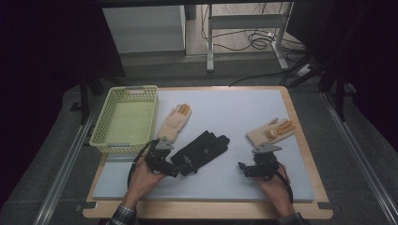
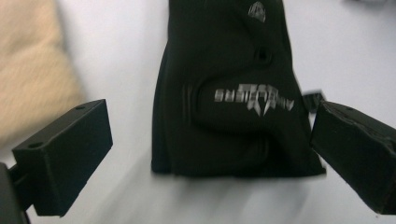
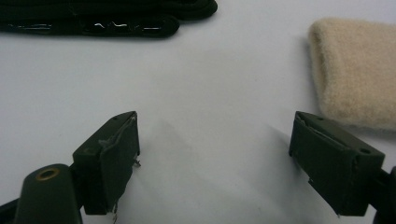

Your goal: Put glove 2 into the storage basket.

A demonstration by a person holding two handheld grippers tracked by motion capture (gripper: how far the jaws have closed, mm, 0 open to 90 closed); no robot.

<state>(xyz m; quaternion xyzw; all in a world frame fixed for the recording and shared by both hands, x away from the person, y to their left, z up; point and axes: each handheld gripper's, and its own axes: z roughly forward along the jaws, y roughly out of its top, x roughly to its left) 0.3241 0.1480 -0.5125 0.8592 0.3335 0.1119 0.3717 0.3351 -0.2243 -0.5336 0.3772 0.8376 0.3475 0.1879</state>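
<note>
Left gripper (image 2: 210, 154): jaws spread wide, holding nothing, at the cuff of the black fabric glove (image 2: 229, 88).
Right gripper (image 3: 215, 158): wide apart, bare, near the beige knit glove (image 3: 355, 70).

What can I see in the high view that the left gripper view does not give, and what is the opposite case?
The high view alone gives the yellow basket at the mat's left edge, the second beige glove on the right, the right gripper, and the person's hands. The left gripper view alone gives the silver lettering on the black glove, and it makes clear that the left gripper has its jaws open, one on each side of the glove's cuff. Both views share the black glove, the beige glove beside it, and the grey mat.
</note>
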